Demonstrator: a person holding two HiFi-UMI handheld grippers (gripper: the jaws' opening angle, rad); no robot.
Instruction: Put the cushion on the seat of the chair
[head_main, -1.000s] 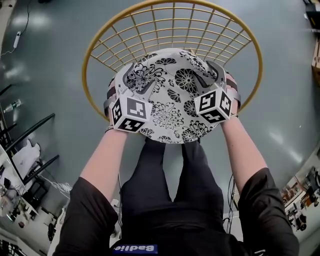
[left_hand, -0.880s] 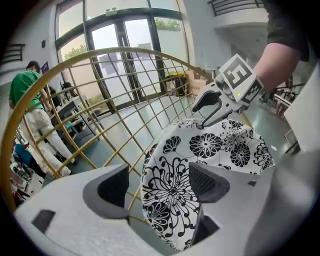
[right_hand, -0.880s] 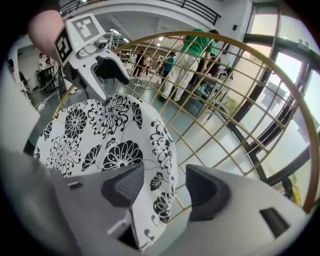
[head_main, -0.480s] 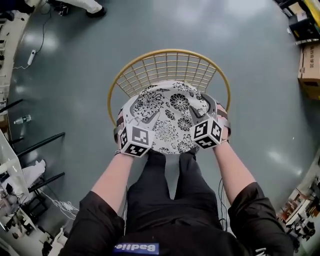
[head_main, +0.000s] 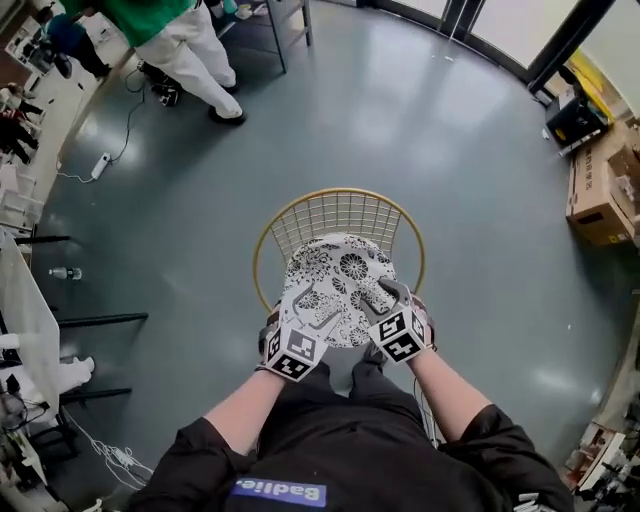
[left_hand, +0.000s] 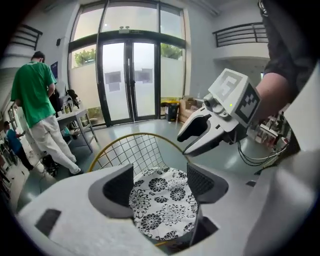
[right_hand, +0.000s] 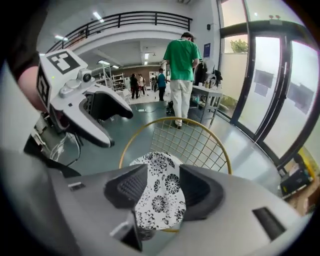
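Note:
A round white cushion with black flowers (head_main: 340, 280) lies on the seat of a gold wire chair (head_main: 335, 192). My left gripper (head_main: 315, 310) hangs above the cushion's near left edge, open and empty. My right gripper (head_main: 378, 300) hangs above its near right edge; its jaws are closing, still wide apart, with nothing between them. In the left gripper view the cushion (left_hand: 162, 202) shows well below the left gripper (left_hand: 161, 184), with the right gripper (left_hand: 186, 144) beside it. In the right gripper view the cushion (right_hand: 160, 192) lies below the right gripper (right_hand: 162, 187), with the left gripper (right_hand: 119, 130) at the left.
A person in a green shirt and white trousers (head_main: 190, 30) stands at a table beyond the chair. Cardboard boxes (head_main: 600, 190) sit at the right. Glass doors (left_hand: 127, 80) close the far wall. Racks and cables line the left side. My legs are just behind the chair.
Both grippers have lifted up and back off the cushion, which stays on the seat. The head view has risen too, so the chair looks smaller and more floor shows.

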